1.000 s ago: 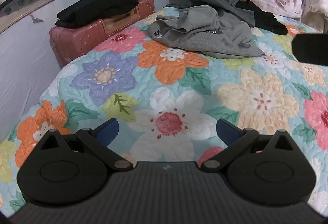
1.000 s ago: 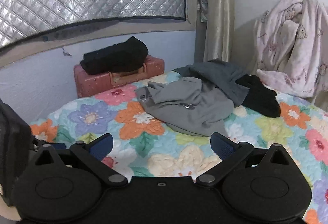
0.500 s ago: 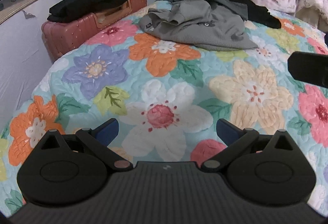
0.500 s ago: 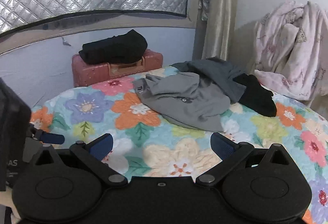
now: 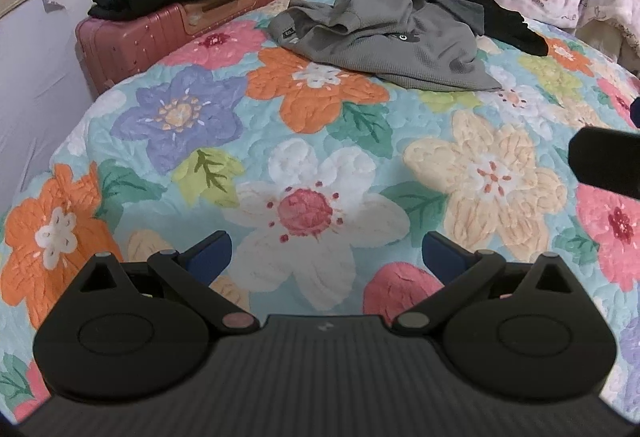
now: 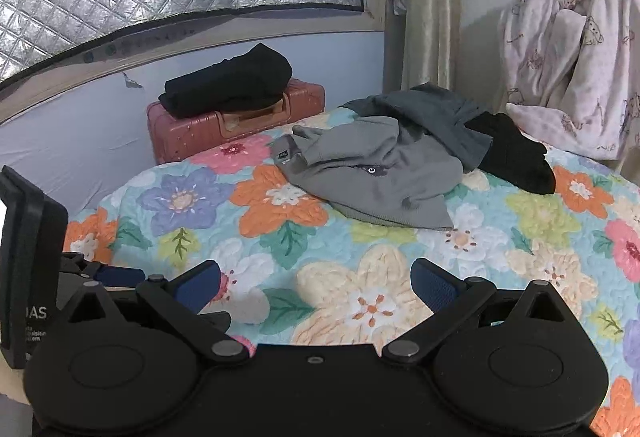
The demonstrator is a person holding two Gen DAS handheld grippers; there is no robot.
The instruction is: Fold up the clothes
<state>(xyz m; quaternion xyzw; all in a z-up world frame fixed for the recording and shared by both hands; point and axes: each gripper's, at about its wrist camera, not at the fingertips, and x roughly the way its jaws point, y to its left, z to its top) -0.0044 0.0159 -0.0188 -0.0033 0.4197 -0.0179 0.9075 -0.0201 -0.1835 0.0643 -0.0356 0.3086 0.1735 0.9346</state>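
Only "AS" reads on left gripper (image 6: 32, 269); grey top's (image 6: 376, 177) tag illegible.

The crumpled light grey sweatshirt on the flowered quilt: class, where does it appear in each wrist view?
Left wrist view: crumpled light grey sweatshirt, upper centre-right, far across the flowered quilt.
Right wrist view: same sweatshirt, centre, slightly right.
Shared landmark: pink ribbed suitcase, left of the sweatshirt in both.
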